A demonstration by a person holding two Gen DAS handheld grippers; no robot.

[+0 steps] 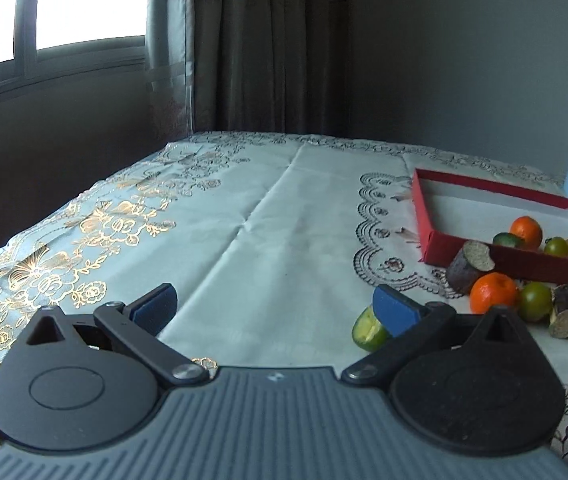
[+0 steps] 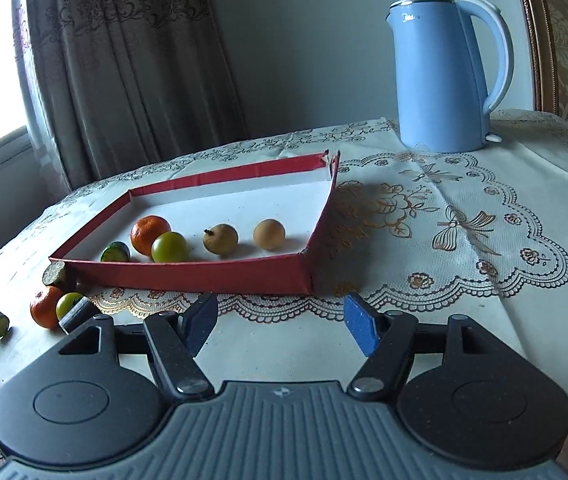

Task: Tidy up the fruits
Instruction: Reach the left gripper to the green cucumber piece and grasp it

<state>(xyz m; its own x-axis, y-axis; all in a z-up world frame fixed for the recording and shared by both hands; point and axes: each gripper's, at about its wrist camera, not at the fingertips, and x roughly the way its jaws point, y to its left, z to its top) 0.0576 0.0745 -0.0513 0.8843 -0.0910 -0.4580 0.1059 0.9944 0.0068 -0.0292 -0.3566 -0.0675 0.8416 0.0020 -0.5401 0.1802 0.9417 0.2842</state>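
From the left wrist, the left gripper (image 1: 274, 314) hangs wide open and empty over a pale embroidered tablecloth (image 1: 268, 216), window (image 1: 56, 4) and curtain (image 1: 268, 40) beyond; loose fruits (image 1: 493, 294) lie against the red tray's (image 1: 427, 216) near edge. From the right wrist, the right gripper (image 2: 282, 326) gapes empty before that tray, which holds five fruits (image 2: 150, 234) along its near edge, a blue kettle (image 2: 439, 76) by the table's far edge.

My left gripper (image 1: 276, 312): grey ribbed body, two black round discs, black link arms with silver screws, blue pads (image 1: 393, 314) on the fingers; my right gripper (image 2: 282, 326) same build, blue pads (image 2: 359, 328), small round mark on the grey rim
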